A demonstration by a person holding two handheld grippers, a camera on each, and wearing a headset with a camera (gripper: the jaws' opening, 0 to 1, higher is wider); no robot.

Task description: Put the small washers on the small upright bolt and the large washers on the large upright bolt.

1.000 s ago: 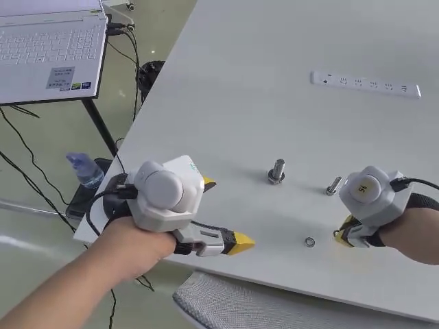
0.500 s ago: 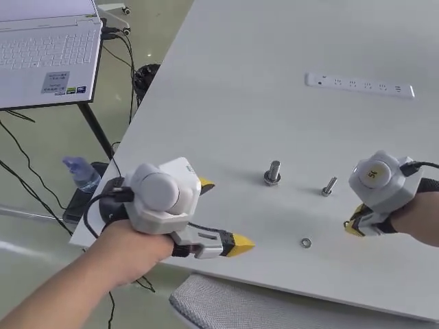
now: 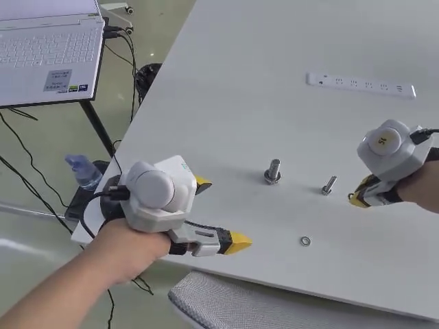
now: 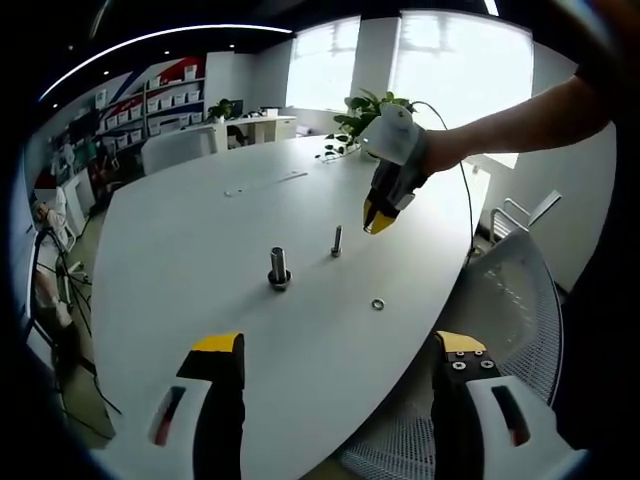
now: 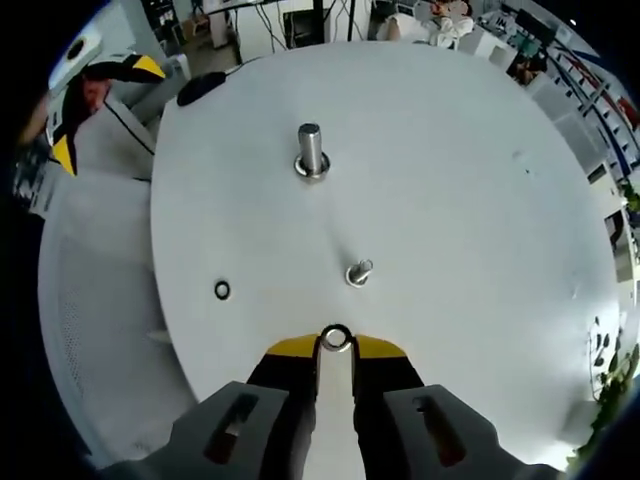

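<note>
The large upright bolt [image 3: 274, 171] stands mid-table with a washer around its base. To its right stands the small upright bolt [image 3: 329, 185]. One loose washer [image 3: 305, 241] lies nearer the front edge. My right gripper [image 3: 357, 199] hovers just right of the small bolt. In the right gripper view it [image 5: 335, 345] is shut on a washer [image 5: 335, 338], just short of the small bolt [image 5: 358, 271], with the large bolt [image 5: 311, 150] beyond. My left gripper [image 3: 221, 211] stays open and holds nothing at the front left, facing both bolts [image 4: 278, 268] [image 4: 336, 240].
A white power strip [image 3: 360, 86] lies at the back of the white table [image 3: 226, 89]. A laptop [image 3: 48, 48] on a stand and a water bottle [image 3: 84, 170] are off the table's left edge. A mesh chair [image 3: 226, 305] sits below the front edge.
My right gripper has risen from the table beside the loose washer and moved back and right, level with the small bolt. The left gripper has barely moved.
</note>
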